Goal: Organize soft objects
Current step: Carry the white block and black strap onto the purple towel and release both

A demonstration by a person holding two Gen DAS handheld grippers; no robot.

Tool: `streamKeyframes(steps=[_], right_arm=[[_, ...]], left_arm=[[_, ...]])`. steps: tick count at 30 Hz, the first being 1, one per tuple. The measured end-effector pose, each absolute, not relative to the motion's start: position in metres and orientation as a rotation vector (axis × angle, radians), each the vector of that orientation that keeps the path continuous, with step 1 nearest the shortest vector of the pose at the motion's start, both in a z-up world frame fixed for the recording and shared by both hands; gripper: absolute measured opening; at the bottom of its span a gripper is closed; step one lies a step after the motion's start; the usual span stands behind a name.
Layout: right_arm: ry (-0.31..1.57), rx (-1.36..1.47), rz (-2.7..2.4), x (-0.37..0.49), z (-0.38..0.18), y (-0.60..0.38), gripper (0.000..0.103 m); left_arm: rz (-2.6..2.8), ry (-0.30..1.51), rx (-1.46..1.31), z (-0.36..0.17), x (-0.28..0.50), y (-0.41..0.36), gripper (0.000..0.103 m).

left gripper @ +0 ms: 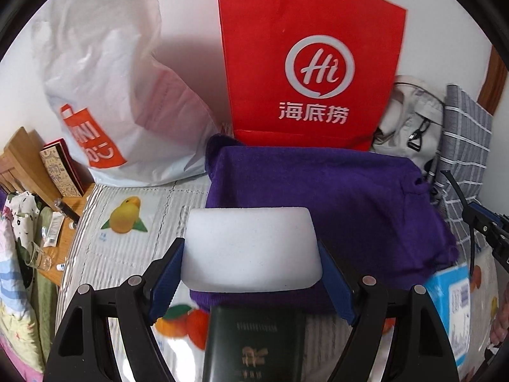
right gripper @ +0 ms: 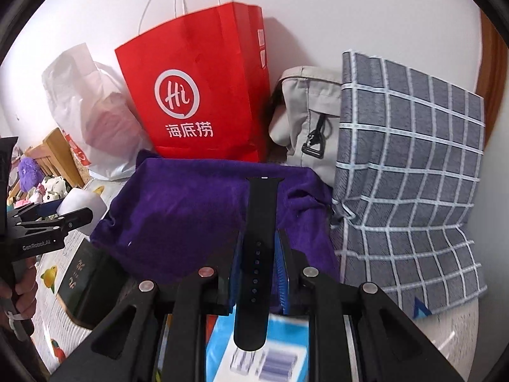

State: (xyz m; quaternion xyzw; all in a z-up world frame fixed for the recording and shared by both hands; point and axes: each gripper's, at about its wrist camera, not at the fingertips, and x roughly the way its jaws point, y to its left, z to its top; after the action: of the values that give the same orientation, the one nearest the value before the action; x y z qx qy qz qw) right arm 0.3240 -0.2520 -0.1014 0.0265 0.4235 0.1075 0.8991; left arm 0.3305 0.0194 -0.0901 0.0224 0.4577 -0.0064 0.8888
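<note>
The left gripper (left gripper: pixel 251 273) is pinching a white foam block (left gripper: pixel 251 248) between its blue-padded fingers (left gripper: pixel 167 281), above a folded purple cloth (left gripper: pixel 334 197). A red paper bag (left gripper: pixel 308 57) is standing behind the cloth, a white plastic bag (left gripper: pixel 105 79) leaning beside it, and a dark green booklet (left gripper: pixel 254 343) is lying below the block.

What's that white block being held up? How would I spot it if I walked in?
Find the tall red paper bag against the wall; a folded purple cloth lies in front of it. Over the cloth's near edge, the left tool pinches a white foam sponge block between blue pads. It is the only plain white, unprinted, soft-edged slab there.
</note>
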Motion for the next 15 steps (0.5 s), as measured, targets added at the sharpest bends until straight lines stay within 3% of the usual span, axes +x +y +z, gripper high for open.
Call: streamKeyframes(steps=[15], right_arm=[[0.980,0.052,0.279,0.390,-0.147,-0.250,0.021]], left_arm=[[-0.015,1.037,-0.020,-0.129,0.409,0.017,0.080]])
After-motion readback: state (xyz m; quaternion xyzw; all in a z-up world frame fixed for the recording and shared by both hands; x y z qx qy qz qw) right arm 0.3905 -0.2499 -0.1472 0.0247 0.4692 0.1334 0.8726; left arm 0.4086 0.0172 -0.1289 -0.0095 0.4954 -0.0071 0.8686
